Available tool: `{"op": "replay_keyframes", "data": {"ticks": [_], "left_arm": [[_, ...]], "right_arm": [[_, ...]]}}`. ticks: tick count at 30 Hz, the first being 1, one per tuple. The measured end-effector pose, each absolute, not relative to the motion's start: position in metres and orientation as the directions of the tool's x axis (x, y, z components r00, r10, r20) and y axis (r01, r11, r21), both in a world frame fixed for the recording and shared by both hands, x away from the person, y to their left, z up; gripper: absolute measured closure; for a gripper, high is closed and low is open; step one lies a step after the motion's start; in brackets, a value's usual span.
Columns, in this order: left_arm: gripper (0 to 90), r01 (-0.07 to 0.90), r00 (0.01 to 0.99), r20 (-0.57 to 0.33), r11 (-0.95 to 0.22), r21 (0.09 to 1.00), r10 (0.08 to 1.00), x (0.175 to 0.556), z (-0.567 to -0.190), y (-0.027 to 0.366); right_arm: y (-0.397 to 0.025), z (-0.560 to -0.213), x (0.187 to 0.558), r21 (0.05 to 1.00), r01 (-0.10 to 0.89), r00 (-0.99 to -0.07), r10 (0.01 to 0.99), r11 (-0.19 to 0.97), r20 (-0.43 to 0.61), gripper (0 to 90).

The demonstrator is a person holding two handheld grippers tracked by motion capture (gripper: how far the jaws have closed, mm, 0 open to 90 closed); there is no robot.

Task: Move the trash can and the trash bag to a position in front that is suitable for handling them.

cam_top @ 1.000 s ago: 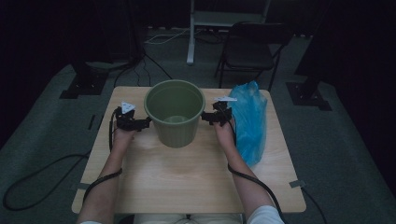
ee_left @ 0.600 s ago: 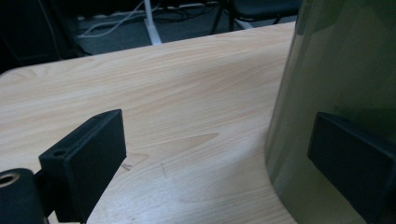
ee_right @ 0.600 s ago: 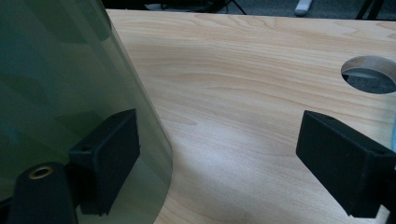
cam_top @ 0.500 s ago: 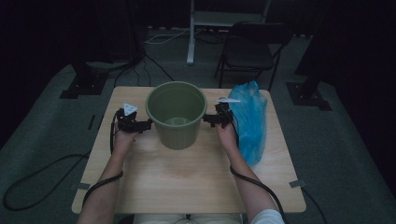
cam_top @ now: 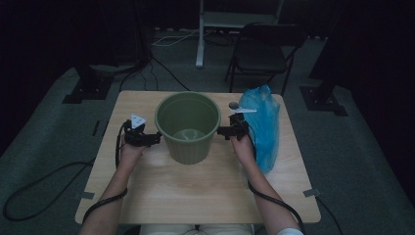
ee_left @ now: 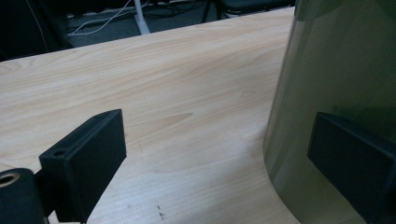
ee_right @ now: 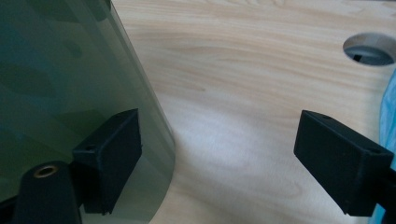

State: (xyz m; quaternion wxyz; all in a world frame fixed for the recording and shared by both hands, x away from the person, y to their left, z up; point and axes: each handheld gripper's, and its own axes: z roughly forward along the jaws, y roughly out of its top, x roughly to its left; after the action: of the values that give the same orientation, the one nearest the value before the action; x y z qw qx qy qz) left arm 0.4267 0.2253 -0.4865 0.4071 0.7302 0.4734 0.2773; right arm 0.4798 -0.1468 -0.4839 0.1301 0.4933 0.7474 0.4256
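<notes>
A green bucket (cam_top: 188, 127) stands upright in the middle of the wooden table (cam_top: 195, 191). My left gripper (cam_top: 147, 138) is at its left side and my right gripper (cam_top: 227, 131) at its right side, each pointing inward at the wall. In the left gripper view the left gripper (ee_left: 217, 163) is open wide, and its right jaw lies in front of the bucket (ee_left: 336, 70). In the right gripper view the right gripper (ee_right: 226, 163) is open too, with its left jaw against the bucket (ee_right: 70, 70). Nothing sits between either pair of jaws.
A blue plastic bag (cam_top: 262, 127) lies on the table just right of my right hand, its edge (ee_right: 390, 107) beside the right jaw. A round cable hole (ee_right: 369, 49) is in the tabletop behind. A folding chair (cam_top: 264, 54) and stand legs are on the floor beyond.
The bucket and both grippers have shifted a little toward the person's side of the table, staying together. The blue bag has not moved.
</notes>
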Motion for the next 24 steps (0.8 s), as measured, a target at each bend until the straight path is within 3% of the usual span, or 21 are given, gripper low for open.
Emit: {"op": "replay_keyframes", "data": {"ticks": [24], "left_arm": [[4.9,0.411,0.532,0.071,-0.330,0.850,0.844,0.355,-0.484,0.204]], "right_arm": [[-0.181,-0.488,0.399,0.777,0.607,-0.538,0.806,0.168,0.246,15.4]]}}
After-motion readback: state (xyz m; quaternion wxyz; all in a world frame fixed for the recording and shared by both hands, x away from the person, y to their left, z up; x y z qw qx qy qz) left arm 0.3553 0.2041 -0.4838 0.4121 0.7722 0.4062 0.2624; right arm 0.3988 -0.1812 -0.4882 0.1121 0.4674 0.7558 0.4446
